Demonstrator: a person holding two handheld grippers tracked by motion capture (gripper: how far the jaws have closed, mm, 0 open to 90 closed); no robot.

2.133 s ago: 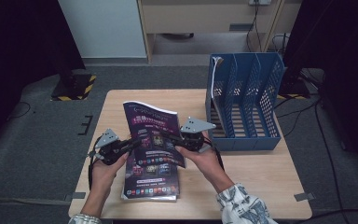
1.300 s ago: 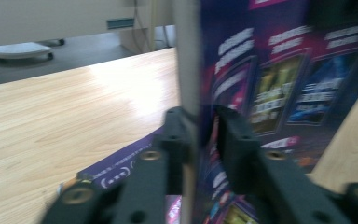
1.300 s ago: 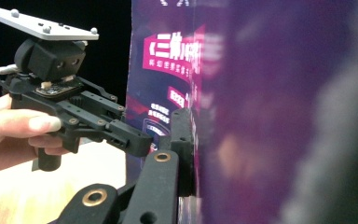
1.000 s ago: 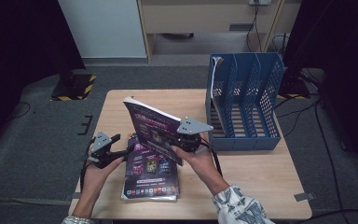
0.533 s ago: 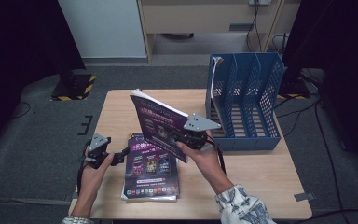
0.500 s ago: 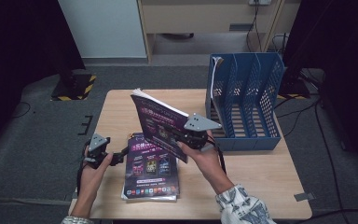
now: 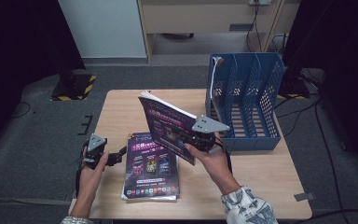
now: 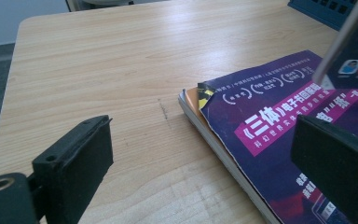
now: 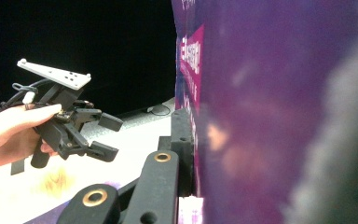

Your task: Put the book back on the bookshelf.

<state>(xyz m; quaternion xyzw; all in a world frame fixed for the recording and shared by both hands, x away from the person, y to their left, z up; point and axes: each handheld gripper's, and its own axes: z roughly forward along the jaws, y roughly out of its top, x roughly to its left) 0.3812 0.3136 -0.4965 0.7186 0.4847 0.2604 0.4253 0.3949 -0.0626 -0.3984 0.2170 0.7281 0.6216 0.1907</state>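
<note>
A purple-covered magazine (image 7: 167,123) is held tilted up above the table, and my right gripper (image 7: 196,138) is shut on its lower right edge. In the right gripper view the cover (image 9: 261,112) stands close against the jaw. A stack of similar magazines (image 7: 151,165) lies flat on the wooden table (image 7: 121,109), seen close in the left gripper view with its corner (image 8: 261,126) toward me. My left gripper (image 7: 116,156) rests open at the table's left edge, just left of the stack, nothing between its jaws. It also appears in the right gripper view (image 9: 105,137), open.
A blue file rack (image 7: 244,105) with several upright slots stands at the table's right rear, just right of the raised magazine. Grey floor and dark equipment surround the table. A cabinet stands behind.
The right gripper has lifted the magazine higher and carried it right, toward the blue rack. The left gripper let go of it and drew back left to the table edge.
</note>
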